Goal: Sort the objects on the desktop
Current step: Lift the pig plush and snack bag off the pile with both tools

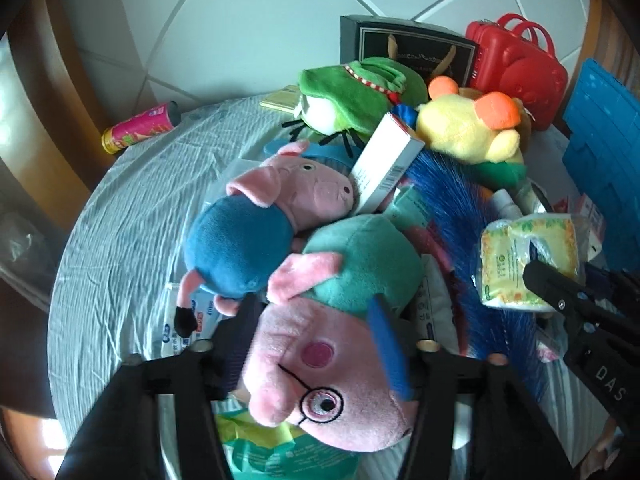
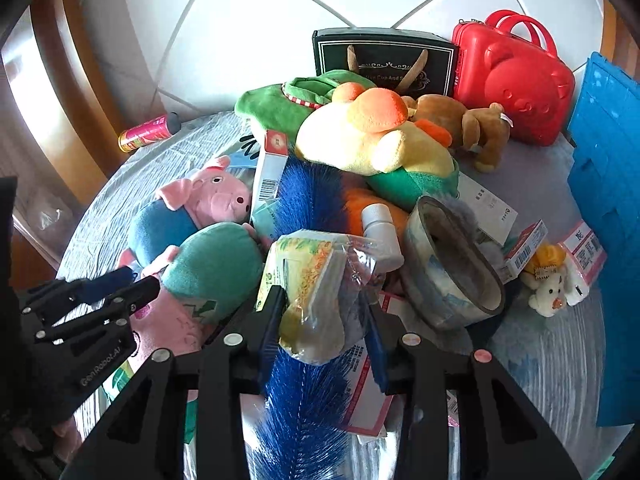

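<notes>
Left wrist view: my left gripper (image 1: 316, 344) has its jaws clamped on the big pink pig plush (image 1: 332, 384) with glasses and a teal body — the head sits squeezed between the black finger and the blue pad. Just beyond it lies a smaller pig plush (image 1: 256, 224) in a blue shirt, touching the big one. A white carton (image 1: 386, 160) leans against the small pig's snout. Behind that, a green frog plush (image 1: 356, 92), a yellow plush (image 1: 468, 128) with orange ears, a black box (image 1: 404, 46) and a red case (image 1: 520, 68) at the far edge of the table (image 1: 120, 208). A pink can (image 1: 138, 132) lies on its side at the far left rim. The right gripper (image 1: 548, 284) comes in from the right, touching a yellow tissue pack (image 1: 516, 256).

Right wrist view: my right gripper (image 2: 324, 320) is closed on the yellow tissue pack (image 2: 308, 280) in its clear wrap — both pads press its sides. A blue feather duster (image 2: 308, 400) runs under the pack. A slipper (image 2: 452, 264) lies just right of it, a white bottle (image 2: 380, 228) behind it. A small white plush (image 2: 552, 292) sits near the blue crate (image 2: 604, 200). A brown bear (image 2: 472, 128) stands by the red case (image 2: 516, 80). The left gripper (image 2: 140, 280) shows at left on the big pig's teal body (image 2: 216, 264).
</notes>
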Demonstrator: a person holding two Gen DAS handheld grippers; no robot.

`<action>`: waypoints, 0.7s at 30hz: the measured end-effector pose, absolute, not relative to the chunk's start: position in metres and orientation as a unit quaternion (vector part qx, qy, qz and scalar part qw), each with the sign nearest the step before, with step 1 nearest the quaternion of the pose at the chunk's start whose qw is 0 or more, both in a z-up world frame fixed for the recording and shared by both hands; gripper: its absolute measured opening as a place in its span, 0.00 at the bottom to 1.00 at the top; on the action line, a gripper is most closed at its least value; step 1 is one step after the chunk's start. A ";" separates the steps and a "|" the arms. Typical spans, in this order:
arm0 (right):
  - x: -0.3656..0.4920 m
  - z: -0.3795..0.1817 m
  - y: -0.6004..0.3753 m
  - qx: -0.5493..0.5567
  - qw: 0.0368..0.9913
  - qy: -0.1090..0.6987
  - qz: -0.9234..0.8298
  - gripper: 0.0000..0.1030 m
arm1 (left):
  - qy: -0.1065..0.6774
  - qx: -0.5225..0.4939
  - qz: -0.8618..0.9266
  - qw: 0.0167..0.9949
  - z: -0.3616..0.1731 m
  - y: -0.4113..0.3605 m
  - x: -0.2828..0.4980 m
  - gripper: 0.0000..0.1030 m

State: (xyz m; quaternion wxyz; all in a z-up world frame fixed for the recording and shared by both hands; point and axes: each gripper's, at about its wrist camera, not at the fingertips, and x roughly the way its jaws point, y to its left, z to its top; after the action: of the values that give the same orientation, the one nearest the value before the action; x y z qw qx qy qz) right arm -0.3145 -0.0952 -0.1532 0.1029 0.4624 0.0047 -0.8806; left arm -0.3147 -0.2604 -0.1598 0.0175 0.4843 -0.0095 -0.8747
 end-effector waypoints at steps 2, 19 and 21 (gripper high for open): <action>-0.314 -0.152 -0.095 0.462 0.107 0.003 -0.880 0.36 | -0.011 0.483 -0.876 0.015 -0.158 -0.257 -0.315 0.73; -0.319 -0.169 -0.108 0.480 0.126 0.013 -0.868 0.36 | -0.054 0.502 -0.862 0.036 -0.192 -0.239 -0.321 0.40; -0.317 -0.170 -0.112 0.480 0.128 0.017 -0.868 0.36 | -0.057 0.504 -0.861 0.033 -0.193 -0.239 -0.319 0.39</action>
State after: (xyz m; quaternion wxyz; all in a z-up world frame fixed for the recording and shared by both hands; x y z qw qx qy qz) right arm -0.3174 -0.1120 -0.1698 0.1277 0.4800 0.0167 -0.8678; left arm -0.3186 -0.2388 -0.1932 0.0331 0.5035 -0.0568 -0.8615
